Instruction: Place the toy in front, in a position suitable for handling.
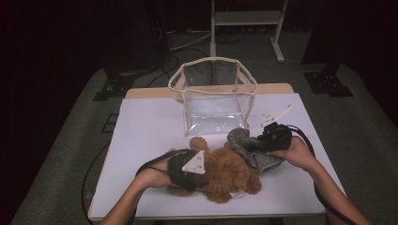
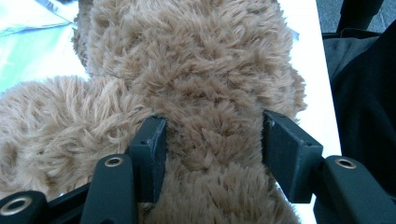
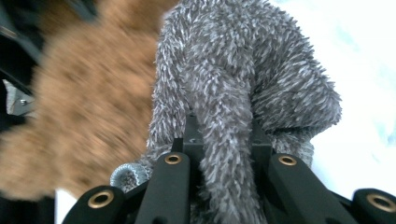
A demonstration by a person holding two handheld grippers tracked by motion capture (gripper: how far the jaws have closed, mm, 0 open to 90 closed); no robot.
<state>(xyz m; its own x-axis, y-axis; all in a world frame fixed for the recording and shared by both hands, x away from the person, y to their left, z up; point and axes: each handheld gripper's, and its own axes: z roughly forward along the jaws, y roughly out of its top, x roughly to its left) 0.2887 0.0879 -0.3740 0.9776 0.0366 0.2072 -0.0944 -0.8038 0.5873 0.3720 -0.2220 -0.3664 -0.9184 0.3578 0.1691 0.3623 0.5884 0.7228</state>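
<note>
A brown plush teddy bear lies on the white table near its front edge. My left gripper comes in from the bear's left. In the left gripper view its jaws press into the brown fur from both sides. A grey fuzzy knitted garment lies against the bear's right end. My right gripper is shut on a fold of it. In the right gripper view the grey garment rises from between the jaws, with the bear blurred at the left.
A clear plastic bag with a cream rim stands open at the back middle of the table. Cables trail from both grippers over the front edge. A dark floor with stand feet surrounds the table.
</note>
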